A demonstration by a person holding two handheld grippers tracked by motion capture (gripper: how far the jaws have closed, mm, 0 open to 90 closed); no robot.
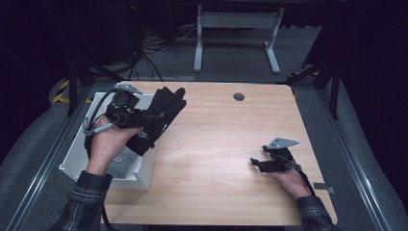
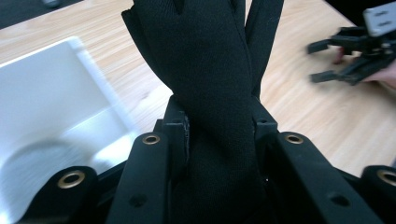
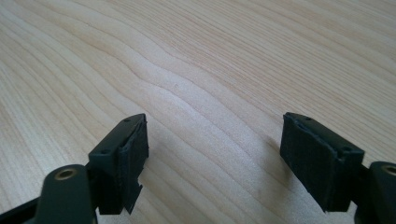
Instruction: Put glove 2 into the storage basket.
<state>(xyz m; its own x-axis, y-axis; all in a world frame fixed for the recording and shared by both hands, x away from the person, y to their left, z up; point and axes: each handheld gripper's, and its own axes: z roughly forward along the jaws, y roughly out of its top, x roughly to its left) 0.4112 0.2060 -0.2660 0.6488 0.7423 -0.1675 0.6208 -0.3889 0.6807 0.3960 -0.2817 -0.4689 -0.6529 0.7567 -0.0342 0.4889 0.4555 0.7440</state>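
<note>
A black glove (image 1: 161,115) hangs in the air over the table's left side, above the rim of a white bin (image 1: 84,139). My left gripper (image 1: 139,120) is shut on it; in the left gripper view the glove's black fabric (image 2: 210,70) is pinched between the two jaws and rises out of them. My right gripper (image 1: 260,162) rests low over the wooden table (image 1: 226,144) at the right, open. In the right gripper view its pads (image 3: 133,154) stand wide apart over bare wood, nothing between them.
The white bin sits at the table's left front corner, with a grey object (image 1: 120,163) inside it. A round dark grommet (image 1: 238,96) marks the table's far edge. Behind the table stand a white desk frame (image 1: 235,33) and cables on the floor.
</note>
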